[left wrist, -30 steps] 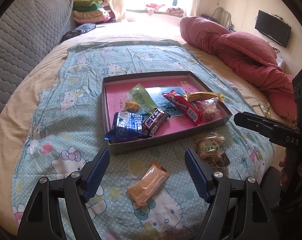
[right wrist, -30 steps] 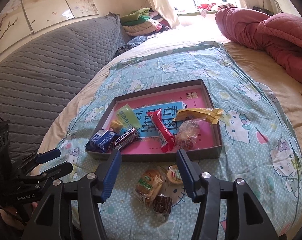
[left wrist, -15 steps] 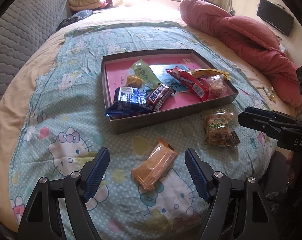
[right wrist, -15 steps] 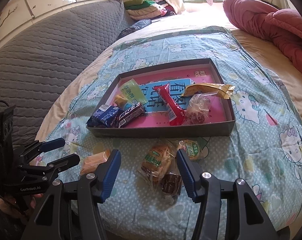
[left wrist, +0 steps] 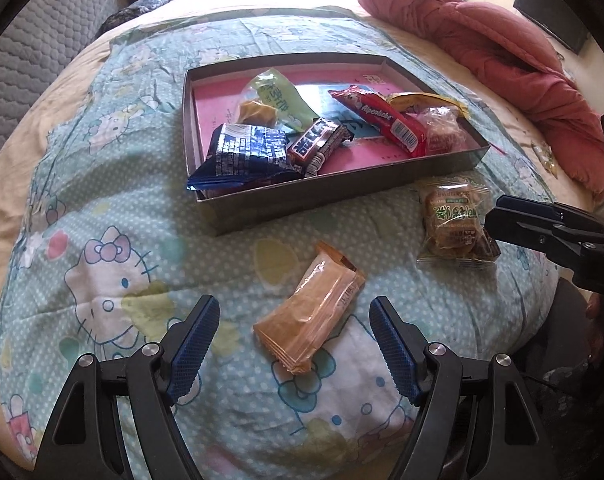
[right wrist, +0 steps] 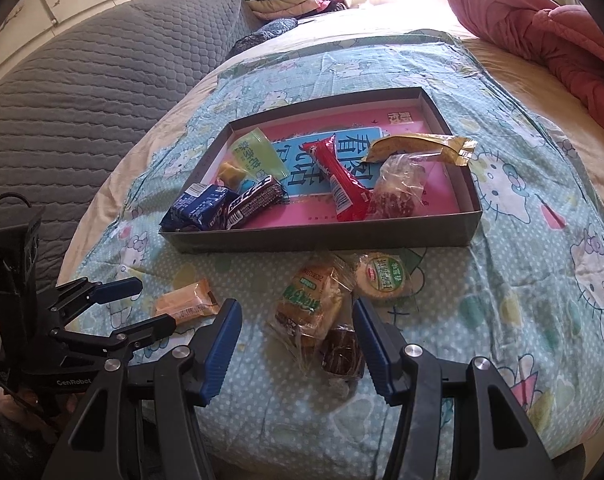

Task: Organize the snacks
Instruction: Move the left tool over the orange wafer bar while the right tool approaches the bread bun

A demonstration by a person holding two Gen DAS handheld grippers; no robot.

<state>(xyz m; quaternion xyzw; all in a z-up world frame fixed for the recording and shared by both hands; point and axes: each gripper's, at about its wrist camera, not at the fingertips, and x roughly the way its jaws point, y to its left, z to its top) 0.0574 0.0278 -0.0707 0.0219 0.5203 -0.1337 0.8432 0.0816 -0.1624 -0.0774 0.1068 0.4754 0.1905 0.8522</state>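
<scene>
On the bed, a shallow grey cardboard tray with a pink printed floor sits on a pale blue cartoon-cat blanket. Three snacks lie outside it on the blanket, near its front wall.

The left gripper hangs over the flat orange-brown wafer packet in clear wrap. Its blue ribbed fingers stand wide apart, one on each side of the packet's near end, gripping nothing. The packet's long axis runs diagonally in the left wrist view, from near-left to far-right, with its darker crimped end pointing toward the tray.

The right gripper is about half open and empty, its fingers flanking two packets that lie together: a clear-wrapped golden cake packet with a green label and, just against its near end, a small dark brown square packet. The cake packet's long axis points roughly away from the gripper toward the tray, tilted slightly to the right. Whether the right-hand finger touches the brown packet is hard to judge. A round biscuit packet with a green label lies just beside them, closer to the tray.

Inside the tray, a red long wrapper lies lengthwise front to back, a blue foil packet droops over the near-left corner, and a yellow sachet lies crosswise over the right wall.
</scene>
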